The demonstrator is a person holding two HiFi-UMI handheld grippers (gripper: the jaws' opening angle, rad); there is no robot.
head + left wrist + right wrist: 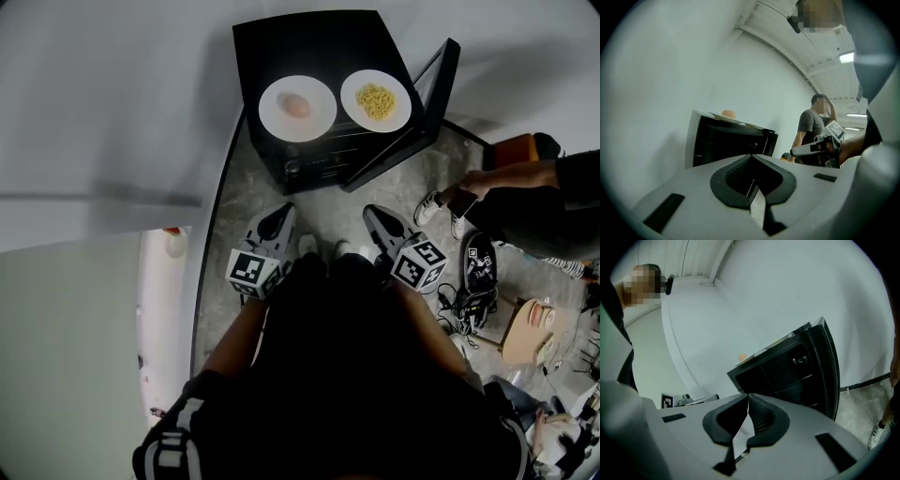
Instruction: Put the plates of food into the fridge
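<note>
My left gripper [280, 216], right gripper [376, 218] before the fridge [309, 42], jaws together, empty | noodle plate [352, 98], pink-food plate [319, 120] atop it | risk: closed tips shove 1 off.

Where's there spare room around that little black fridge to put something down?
The fridge top is bare behind the two plates, which fill its front. The floor just before the fridge is free. Rightward it's crowded: shoes and cables.

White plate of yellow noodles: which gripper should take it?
Right, probably. The right gripper lies below the white plate of yellow noodles in the head view; the left gripper lines up with the white plate of pink food. Both are shut and empty.
</note>
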